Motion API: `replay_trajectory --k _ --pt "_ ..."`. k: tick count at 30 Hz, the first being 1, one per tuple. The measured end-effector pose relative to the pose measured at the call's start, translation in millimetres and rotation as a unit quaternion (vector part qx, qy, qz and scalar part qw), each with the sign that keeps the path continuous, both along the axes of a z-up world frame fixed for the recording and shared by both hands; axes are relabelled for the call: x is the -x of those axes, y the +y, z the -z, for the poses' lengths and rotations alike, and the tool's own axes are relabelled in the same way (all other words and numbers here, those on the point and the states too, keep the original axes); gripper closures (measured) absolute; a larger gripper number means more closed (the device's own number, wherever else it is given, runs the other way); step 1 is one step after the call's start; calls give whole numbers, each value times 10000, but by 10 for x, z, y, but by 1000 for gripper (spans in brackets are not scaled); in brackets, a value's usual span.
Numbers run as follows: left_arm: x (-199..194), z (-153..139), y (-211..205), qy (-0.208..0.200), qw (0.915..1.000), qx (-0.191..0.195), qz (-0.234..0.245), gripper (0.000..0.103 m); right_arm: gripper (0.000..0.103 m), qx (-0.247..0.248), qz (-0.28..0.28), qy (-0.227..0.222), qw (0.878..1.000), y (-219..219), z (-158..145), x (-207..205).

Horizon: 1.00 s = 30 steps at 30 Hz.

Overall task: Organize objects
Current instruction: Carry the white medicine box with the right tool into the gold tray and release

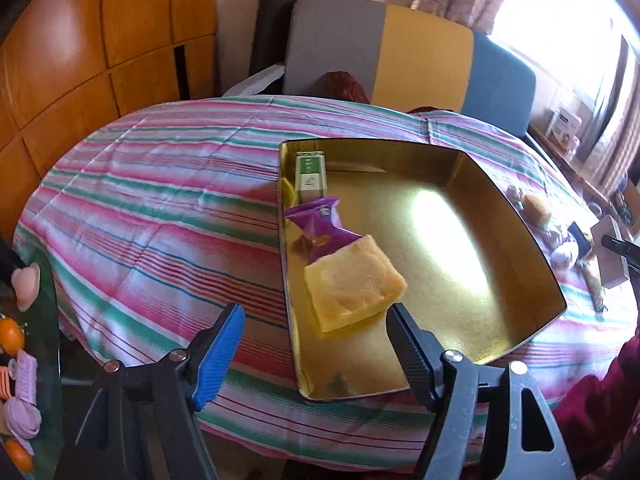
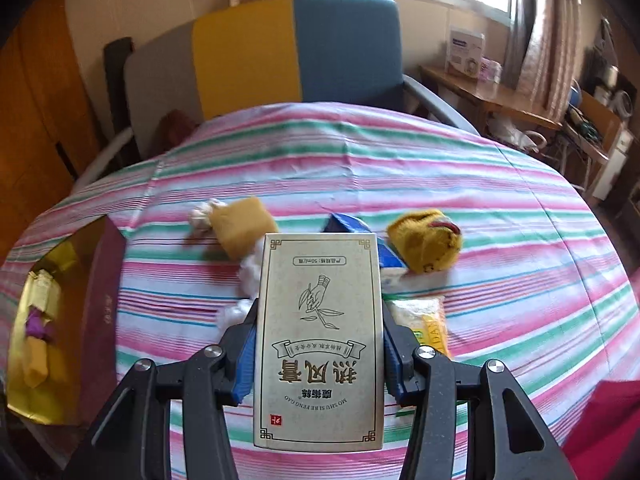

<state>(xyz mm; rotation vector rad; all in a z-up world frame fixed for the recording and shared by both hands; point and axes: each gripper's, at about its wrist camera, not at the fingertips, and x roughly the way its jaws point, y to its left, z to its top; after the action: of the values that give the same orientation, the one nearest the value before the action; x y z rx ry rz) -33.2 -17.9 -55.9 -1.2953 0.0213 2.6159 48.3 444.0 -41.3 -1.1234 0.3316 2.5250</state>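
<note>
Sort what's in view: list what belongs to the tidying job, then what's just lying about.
Job:
- gold tray
- yellow cake, purple packet, green box inside it
- beige box clamped in right gripper
- yellow pouch, blue box on the cloth

Lying about:
- chair
- hair clips
- sideboard

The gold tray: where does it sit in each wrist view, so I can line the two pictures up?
Left wrist: the gold tray fills centre-right, just beyond the open left claw, holding a yellow sponge, a purple packet and a green box.
Right wrist: the tray sits at the far left edge, partly cut off.
Shared landmark: the yellow chair panel.
</note>
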Motion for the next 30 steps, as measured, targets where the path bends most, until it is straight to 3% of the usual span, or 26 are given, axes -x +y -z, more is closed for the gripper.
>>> replay_trajectory --k 4,7,12,18,22,27,28,30 --pt "76 -45 -193 47 9996 -13 -293 29 52 -209 -1068 232 9938 -575 -278 184" --pt "131 -117 -379 114 9985 -149 -520 29 52 -509 -2220 156 9736 -1237 -410 378" --pt "176 -192 -574 220 9964 -252 -777 29 52 -923 -3959 -254 9133 -2317 -239 686" --pt "226 -116 -617 58 9963 -331 -796 29 52 -1471 -5571 -950 8118 -3283 228 906" --pt "240 -59 -633 -47 9959 -393 -812 29 52 -1488 -6201 -1343 7585 -3570 491 1019" --pt "260 -12 -651 -126 9954 -416 -849 29 48 -1327 -6704 -1408 7163 -3850 621 1074" --pt "266 -6 -656 -140 9953 -421 -859 29 48 -1313 -6745 -1375 7134 -3889 628 1073" --pt "269 -5 -670 -148 9951 -447 -875 29 47 -1028 -6723 -1348 7206 -3921 617 1131"
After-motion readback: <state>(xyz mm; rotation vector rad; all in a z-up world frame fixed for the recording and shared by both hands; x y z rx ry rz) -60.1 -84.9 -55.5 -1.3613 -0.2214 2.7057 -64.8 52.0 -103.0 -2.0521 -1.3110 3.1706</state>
